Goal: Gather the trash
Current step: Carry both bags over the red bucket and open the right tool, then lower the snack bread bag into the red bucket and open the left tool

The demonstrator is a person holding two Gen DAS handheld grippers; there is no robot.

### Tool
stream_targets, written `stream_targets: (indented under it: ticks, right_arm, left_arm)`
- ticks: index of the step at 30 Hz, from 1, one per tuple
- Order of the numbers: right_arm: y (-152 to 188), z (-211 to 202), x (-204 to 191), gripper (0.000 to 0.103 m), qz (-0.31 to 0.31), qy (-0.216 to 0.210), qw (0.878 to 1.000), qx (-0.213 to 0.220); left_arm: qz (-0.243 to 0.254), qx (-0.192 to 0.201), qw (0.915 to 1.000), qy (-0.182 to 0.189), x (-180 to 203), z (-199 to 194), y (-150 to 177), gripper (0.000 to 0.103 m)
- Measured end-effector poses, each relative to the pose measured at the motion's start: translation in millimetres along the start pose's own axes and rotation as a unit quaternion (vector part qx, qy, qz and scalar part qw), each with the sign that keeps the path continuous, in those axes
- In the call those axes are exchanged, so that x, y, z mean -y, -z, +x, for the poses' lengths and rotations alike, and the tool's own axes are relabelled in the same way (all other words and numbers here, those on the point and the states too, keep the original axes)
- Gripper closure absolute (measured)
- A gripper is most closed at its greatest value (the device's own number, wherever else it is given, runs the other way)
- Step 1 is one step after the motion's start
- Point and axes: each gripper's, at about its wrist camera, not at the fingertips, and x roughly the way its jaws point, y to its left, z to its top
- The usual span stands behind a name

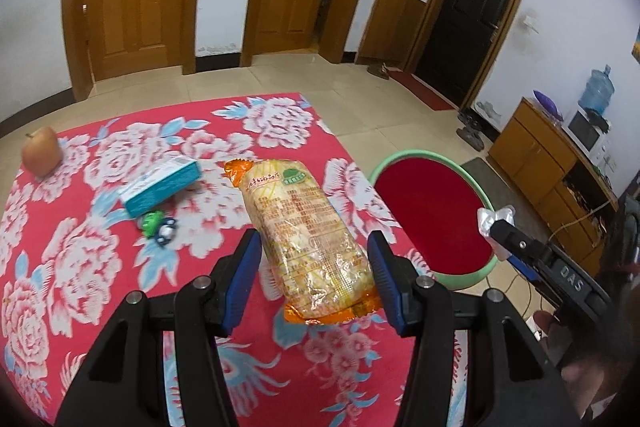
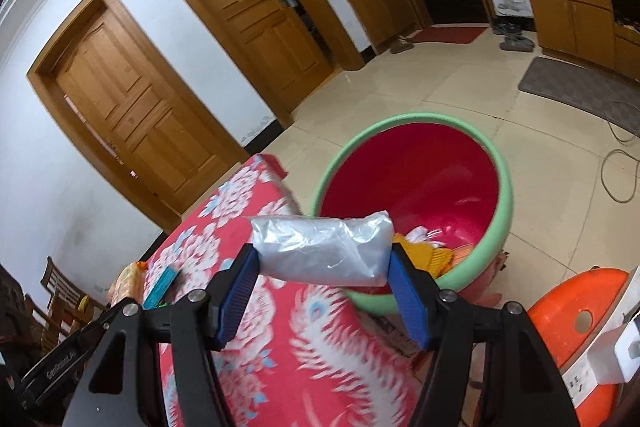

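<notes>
Both hands carry trash toward the green bin [image 2: 498, 227] beside the table. The left gripper [image 1: 314, 277] is clamped across the lower half of a snack packet [image 1: 304, 239], held above the cloth [image 1: 80, 259]; the right gripper [image 2: 323, 277] squeezes a clear bag [image 2: 320, 247] by its ends, near the rim. Both look light, soft and slick, so mid-body grips suit them best.
</notes>
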Motion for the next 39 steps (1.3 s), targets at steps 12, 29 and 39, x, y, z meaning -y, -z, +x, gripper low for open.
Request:
stream_targets:
  ticks: [12,29,39]
  right_arm:
    - [-16.9,28.2,44.3,0.034,0.039,0.039,0.998,-0.006]
    - [-22.8,15.1,78.2,0.02,0.085,0.029,0.996,0.025]
    - [-24.5,8.0,87.7,0.019,0.098,0.025,0.994,0.035]
  left_arm:
    - [0.039,-0.016,0.9989,0.019,39.1,39.8,-8.1,0.048]
    - [0.077,-0.043,0.9952,0.042,85.6,83.1,-12.5,0.061]
    - [0.082,-0.066,0.9939,0.033,88.9,98.6,-5.1,0.062]
